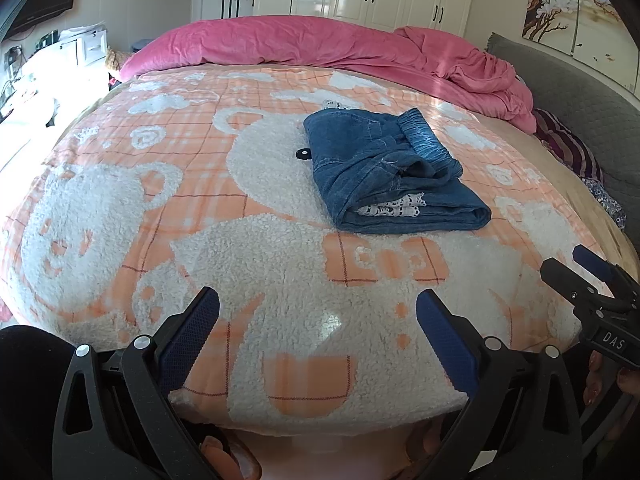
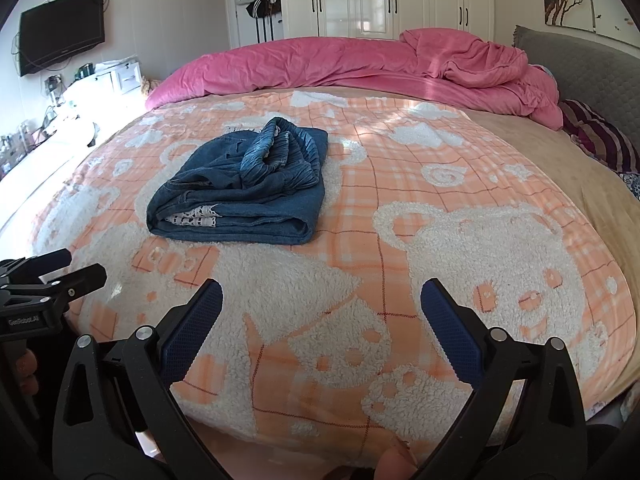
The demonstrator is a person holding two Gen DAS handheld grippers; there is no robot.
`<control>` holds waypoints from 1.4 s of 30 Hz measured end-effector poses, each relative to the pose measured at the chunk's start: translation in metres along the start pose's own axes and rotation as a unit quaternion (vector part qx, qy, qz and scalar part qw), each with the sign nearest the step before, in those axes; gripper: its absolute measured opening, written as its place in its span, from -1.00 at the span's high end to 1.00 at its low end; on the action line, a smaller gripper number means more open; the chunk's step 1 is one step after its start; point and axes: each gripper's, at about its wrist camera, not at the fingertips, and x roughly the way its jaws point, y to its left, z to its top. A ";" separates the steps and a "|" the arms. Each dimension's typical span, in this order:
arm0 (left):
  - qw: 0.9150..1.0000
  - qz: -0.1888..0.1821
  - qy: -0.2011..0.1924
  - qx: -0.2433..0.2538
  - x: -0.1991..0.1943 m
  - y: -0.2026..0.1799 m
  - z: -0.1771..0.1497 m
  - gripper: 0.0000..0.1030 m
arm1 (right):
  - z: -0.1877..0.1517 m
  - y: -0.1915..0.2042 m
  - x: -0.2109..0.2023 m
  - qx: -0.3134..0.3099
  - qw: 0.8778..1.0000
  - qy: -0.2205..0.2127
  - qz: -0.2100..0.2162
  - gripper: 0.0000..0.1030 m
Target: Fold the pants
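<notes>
A bed [image 1: 568, 148] carries everything. Spread over most of it is an orange checked blanket [image 1: 256, 248] with white fleecy bear shapes, reaching the near edge. On the blanket, towards the middle, lies a folded pair of blue denim pants [image 1: 384, 176], white lace trim showing at the near fold. Along the far side a pink duvet [image 1: 320, 46] is bunched up, thickest at the far right.
</notes>
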 end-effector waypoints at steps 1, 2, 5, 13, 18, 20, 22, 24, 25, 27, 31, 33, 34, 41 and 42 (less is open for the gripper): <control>1.000 0.000 0.000 0.000 0.000 0.000 0.000 -0.91 | 0.000 0.000 0.000 0.000 1.000 0.000 -0.001 -0.82; 1.000 0.000 0.001 0.000 0.000 0.000 0.000 -0.91 | 0.000 0.000 0.000 0.000 1.000 0.000 -0.001 -0.82; 1.000 -0.001 0.001 -0.001 0.000 0.000 0.000 -0.91 | -0.001 0.001 0.001 -0.002 1.000 0.002 -0.001 -0.82; 1.000 -0.001 0.005 0.000 0.001 0.001 0.000 -0.91 | -0.002 0.002 0.003 -0.007 1.000 0.006 -0.003 -0.82; 1.000 0.000 0.003 0.001 0.000 0.001 0.001 -0.91 | -0.001 0.002 0.004 -0.008 1.000 0.005 -0.002 -0.82; 1.000 0.001 0.003 0.001 0.000 0.001 0.001 -0.91 | -0.001 0.002 0.004 -0.008 1.000 0.005 -0.002 -0.82; 1.000 0.000 0.004 0.002 0.000 0.001 0.001 -0.91 | -0.002 0.001 0.004 -0.007 1.000 0.005 -0.002 -0.82; 1.000 0.003 0.005 0.003 0.001 0.000 0.001 -0.91 | -0.001 0.002 0.004 -0.008 1.000 0.006 -0.002 -0.82; 1.000 0.003 0.005 0.004 0.001 0.000 0.001 -0.91 | -0.001 0.002 0.004 -0.007 1.000 0.006 -0.002 -0.82; 1.000 0.002 0.005 0.003 0.001 0.000 0.001 -0.91 | -0.001 0.002 0.004 -0.008 1.000 0.006 -0.001 -0.82; 1.000 0.005 0.005 0.004 0.001 0.000 0.002 -0.91 | -0.002 0.002 0.004 -0.008 1.000 0.006 -0.001 -0.82; 1.000 0.007 0.005 0.003 0.002 0.000 0.001 -0.91 | -0.001 0.002 0.004 -0.008 1.000 0.006 -0.002 -0.82; 1.000 0.007 0.006 0.003 0.002 0.000 0.001 -0.91 | -0.002 0.002 0.004 -0.008 1.000 0.006 -0.002 -0.82; 1.000 0.007 0.003 0.005 0.000 0.001 0.002 -0.91 | -0.002 0.002 0.004 -0.008 1.000 0.006 -0.004 -0.82; 1.000 0.006 0.003 0.004 0.000 0.001 0.002 -0.91 | -0.002 0.002 0.004 -0.008 1.000 0.006 -0.005 -0.82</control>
